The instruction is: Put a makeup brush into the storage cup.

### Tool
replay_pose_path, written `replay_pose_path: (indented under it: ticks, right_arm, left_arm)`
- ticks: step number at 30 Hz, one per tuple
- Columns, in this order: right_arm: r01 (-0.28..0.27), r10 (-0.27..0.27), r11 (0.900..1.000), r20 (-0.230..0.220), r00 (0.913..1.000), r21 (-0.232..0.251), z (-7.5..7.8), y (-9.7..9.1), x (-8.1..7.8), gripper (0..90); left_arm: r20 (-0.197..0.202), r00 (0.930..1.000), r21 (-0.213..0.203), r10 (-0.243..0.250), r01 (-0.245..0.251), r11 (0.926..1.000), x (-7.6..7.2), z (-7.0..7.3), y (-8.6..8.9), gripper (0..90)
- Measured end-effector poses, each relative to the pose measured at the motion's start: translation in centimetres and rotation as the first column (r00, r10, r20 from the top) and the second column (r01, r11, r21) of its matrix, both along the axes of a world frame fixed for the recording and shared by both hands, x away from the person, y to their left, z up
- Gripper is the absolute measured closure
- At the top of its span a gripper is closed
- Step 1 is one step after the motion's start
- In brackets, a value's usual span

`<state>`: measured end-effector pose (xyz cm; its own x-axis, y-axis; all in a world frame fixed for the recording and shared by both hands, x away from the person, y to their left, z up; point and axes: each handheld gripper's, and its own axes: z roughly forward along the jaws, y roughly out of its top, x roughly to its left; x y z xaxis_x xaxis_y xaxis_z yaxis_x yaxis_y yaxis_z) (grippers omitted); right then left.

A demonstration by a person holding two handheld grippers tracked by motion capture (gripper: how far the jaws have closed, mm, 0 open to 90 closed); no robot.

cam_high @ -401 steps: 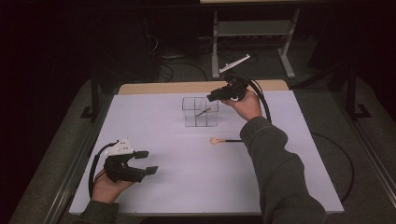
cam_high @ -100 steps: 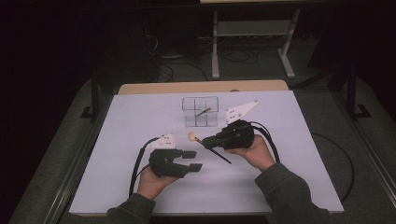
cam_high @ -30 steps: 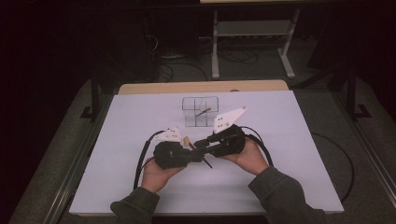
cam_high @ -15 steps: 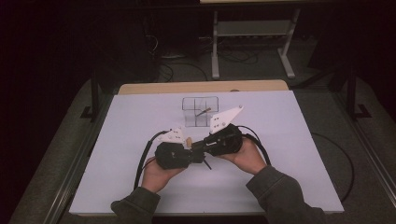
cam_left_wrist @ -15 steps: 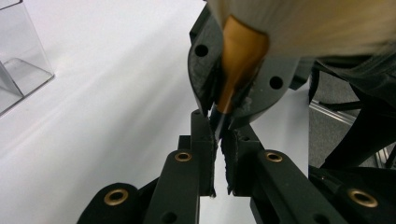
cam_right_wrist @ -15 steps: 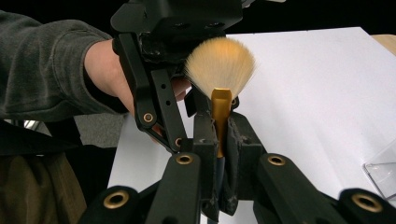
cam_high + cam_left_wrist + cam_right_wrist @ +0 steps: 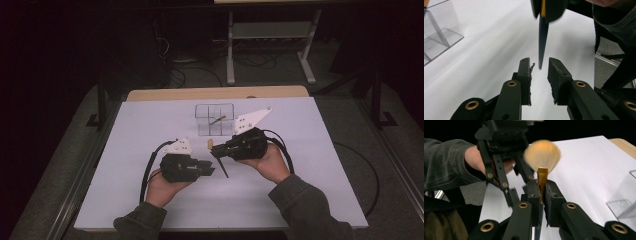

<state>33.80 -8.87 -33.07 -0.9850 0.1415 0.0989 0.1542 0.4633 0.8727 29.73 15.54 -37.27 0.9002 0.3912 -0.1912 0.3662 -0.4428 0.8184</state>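
A makeup brush with pale fan bristles (image 7: 542, 153), a gold ferrule and a dark handle (image 7: 221, 167) is held off the table. My right gripper (image 7: 542, 188) is shut on its ferrule (image 7: 217, 151). My left gripper (image 7: 210, 170) faces it from the left. Its jaws have just been opening, and the handle's pointed tip (image 7: 543, 32) hangs in the gap between them, touching neither pad (image 7: 539, 66). A clear divided box (image 7: 215, 119) stands behind on the white sheet, with another brush leaning inside.
The white sheet (image 7: 300, 190) covers the table, whose wooden edge (image 7: 215, 93) shows at the back. The clear box's corner (image 7: 439, 32) lies left of my left gripper. Cables trail from both grippers. A metal stand (image 7: 270, 35) is on the floor beyond.
The left gripper's jaws have opened off the brush handle. The two grippers, pressed together before, now stand slightly apart. The right gripper still holds the brush in the same place.
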Motion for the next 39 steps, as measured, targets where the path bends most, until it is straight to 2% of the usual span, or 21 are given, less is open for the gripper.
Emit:
replay_pose_path:
  ticks: [5, 16, 29, 34, 39]
  right_arm:
    - [0.031, -0.031, 0.9995, -0.018, 0.9994, 0.0, -0.3, -0.6, 0.5, 83.0]
    - [0.084, -0.086, 0.9957, -0.041, 0.9955, -0.039, -0.7, -1.7, 1.6, 83.0]
    - [0.142, -0.146, 0.9884, -0.081, 0.9859, -0.054, -1.2, -2.6, 3.2, 83.0]
    - [0.162, -0.166, 0.9855, -0.082, 0.9828, -0.05, -1.2, -3.3, 3.8, 83.0]
    - [0.183, -0.188, 0.9813, -0.083, 0.9786, -0.059, -1.0, -3.8, 4.2, 83.0]
  left_arm:
    - [-0.002, 0.9997, 0.006, 0.023, -0.023, 0.9997, 0.0, -0.2, 1.0, 69.4]
    - [0.001, 0.9983, 0.011, 0.059, -0.059, 0.9982, -0.1, -0.4, 2.9, 65.9]
    - [-0.001, 0.9949, 0.015, 0.101, -0.101, 0.9948, -0.7, -0.8, 5.5, 63.6]
    - [-0.004, 0.9932, 0.029, 0.117, -0.117, 0.9928, -0.9, -1.0, 6.4, 63.0]
    - [-0.001, 0.9911, 0.024, 0.133, -0.133, 0.9908, -1.1, -1.2, 7.0, 62.6]
